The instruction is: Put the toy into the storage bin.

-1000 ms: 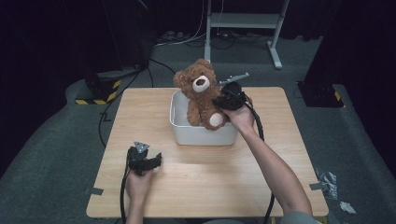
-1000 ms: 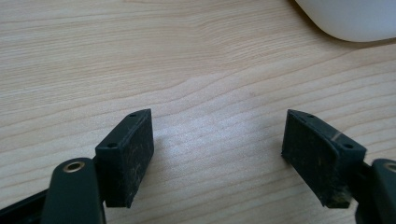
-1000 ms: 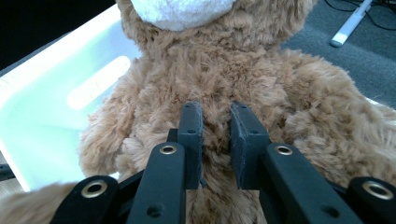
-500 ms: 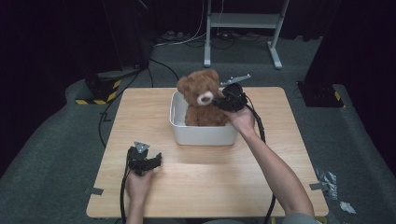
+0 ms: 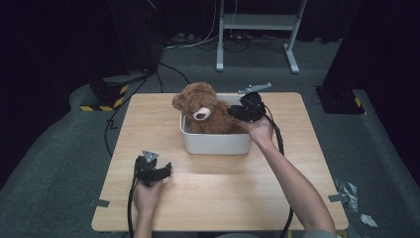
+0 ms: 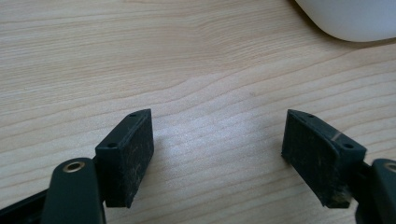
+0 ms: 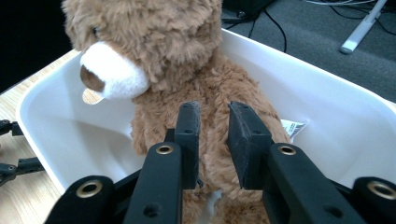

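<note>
Right gripper (image 7: pixel 212 140): I am pinching the teddy bear (image 5: pixel 205 109) inside the white tub (image 5: pixel 215 143) (far-centre desk).
Left gripper (image 6: pixel 217 158): spread, idling.
Advice: seat bear fully before releasing.

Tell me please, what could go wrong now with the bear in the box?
1. The right gripper pinches only fur on the teddy bear; if pulled back shut, it may drag the bear out of the white bin.
2. The bear sits upright with its head above the rim, so once released it might tip over.
</note>
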A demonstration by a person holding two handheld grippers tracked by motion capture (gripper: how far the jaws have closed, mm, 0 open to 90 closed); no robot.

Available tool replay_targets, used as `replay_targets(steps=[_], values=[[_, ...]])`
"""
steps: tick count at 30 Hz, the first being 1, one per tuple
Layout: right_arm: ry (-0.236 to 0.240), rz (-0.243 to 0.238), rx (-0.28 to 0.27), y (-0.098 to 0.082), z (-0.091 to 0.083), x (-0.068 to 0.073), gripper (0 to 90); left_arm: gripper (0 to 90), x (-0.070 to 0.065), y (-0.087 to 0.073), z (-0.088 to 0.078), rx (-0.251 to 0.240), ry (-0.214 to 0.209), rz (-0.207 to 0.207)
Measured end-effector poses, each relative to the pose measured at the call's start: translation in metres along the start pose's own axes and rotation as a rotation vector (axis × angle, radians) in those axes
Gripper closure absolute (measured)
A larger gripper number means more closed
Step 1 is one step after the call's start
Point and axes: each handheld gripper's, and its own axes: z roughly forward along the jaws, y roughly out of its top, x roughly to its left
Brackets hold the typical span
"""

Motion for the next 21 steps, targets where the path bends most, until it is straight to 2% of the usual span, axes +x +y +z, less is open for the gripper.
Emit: replay_targets(steps=[6,21], values=[[0.015,0.011,-0.027,-0.004,-0.006,-0.001,68.9,24.9,0.0,0.0,0.0,0.0,0.0,-0.001],[0.026,-0.016,-0.08,-0.005,-0.021,0.004,62.8,24.9,0.0,0.0,0.0,0.0,-0.001,0.001]])
